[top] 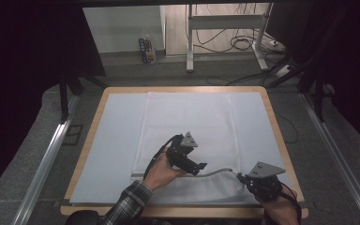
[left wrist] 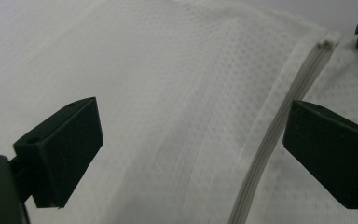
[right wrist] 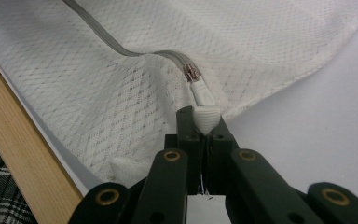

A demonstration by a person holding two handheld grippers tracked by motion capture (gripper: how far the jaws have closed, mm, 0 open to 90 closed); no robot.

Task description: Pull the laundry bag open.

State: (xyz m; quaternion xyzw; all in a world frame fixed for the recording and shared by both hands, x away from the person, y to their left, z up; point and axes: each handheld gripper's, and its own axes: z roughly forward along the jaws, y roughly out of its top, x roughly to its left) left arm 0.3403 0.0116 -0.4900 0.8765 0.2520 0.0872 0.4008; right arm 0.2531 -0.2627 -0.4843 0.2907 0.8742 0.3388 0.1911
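Observation:
A white mesh bag [top: 187, 122] lies flat on the table, its grey zipper [top: 215, 171] running along the near end. My right gripper [top: 240, 177] at the bag's near right corner is shut on the white zipper pull [right wrist: 204, 98]; in the right gripper view my right gripper [right wrist: 204, 123] pinches the tab, and the zipper [right wrist: 121, 49] curves away. My left gripper [top: 201, 167] hovers over the bag left of that, open. In the left gripper view my left gripper [left wrist: 191, 154] has nothing between its jaws; the zipper [left wrist: 279, 126] runs below the right jaw.
A pale sheet [top: 112, 140] covers the wooden table [top: 272, 112], whose near edge [right wrist: 23, 154] lies close to my right gripper. Metal rails [top: 47, 159] flank the table. A desk frame and cables [top: 234, 42] stand on the floor beyond.

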